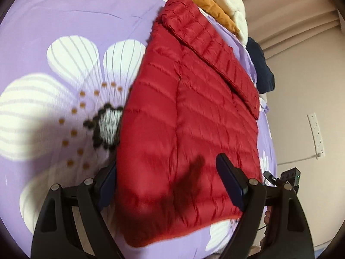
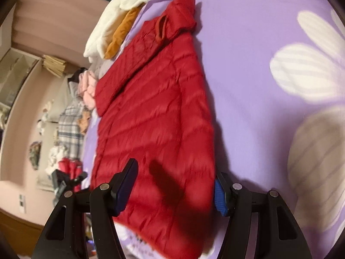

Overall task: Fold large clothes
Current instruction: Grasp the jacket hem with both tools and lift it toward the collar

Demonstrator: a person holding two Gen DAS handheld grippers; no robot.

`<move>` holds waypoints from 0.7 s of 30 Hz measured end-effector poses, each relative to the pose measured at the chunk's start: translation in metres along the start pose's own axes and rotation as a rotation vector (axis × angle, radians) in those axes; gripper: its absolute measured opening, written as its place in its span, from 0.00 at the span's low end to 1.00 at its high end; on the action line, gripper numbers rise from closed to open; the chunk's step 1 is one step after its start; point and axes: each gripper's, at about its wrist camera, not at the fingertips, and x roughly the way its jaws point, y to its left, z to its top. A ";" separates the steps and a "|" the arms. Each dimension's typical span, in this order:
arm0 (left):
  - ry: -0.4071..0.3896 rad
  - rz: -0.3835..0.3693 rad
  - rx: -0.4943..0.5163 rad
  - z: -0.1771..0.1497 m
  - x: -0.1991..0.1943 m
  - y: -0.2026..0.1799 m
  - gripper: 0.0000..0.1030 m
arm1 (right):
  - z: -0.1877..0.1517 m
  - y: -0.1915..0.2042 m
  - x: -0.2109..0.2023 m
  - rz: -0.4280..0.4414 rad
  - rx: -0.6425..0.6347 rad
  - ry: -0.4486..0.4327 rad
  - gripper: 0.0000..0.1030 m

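Both the left gripper (image 1: 170, 179) and right gripper (image 2: 176, 185) hold their fingers spread apart over the red jacket (image 1: 187, 116), lying folded on the lilac flowered bedsheet (image 1: 64, 99). Beyond, cream and orange clothes (image 2: 116, 23) pile near pink curtains (image 1: 291, 17).

We note one red quilted puffer jacket (image 1: 189, 116), folded lengthwise, lying flat on the bed. Sleeve folded across its top; hood end far, hem nearest us. Fabric slightly blurred.
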 end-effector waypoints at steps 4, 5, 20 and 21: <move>0.013 -0.047 -0.031 -0.014 -0.006 0.002 0.81 | -0.015 0.001 -0.001 0.052 0.014 0.032 0.61; 0.012 -0.054 -0.034 -0.017 -0.007 0.002 0.81 | -0.016 0.001 -0.001 0.058 0.011 0.036 0.61; 0.045 -0.053 0.007 -0.022 0.017 -0.023 0.26 | -0.025 0.023 0.017 -0.030 -0.098 -0.025 0.27; 0.034 -0.049 0.012 -0.022 0.014 -0.024 0.21 | -0.026 0.025 0.013 -0.034 -0.109 -0.040 0.25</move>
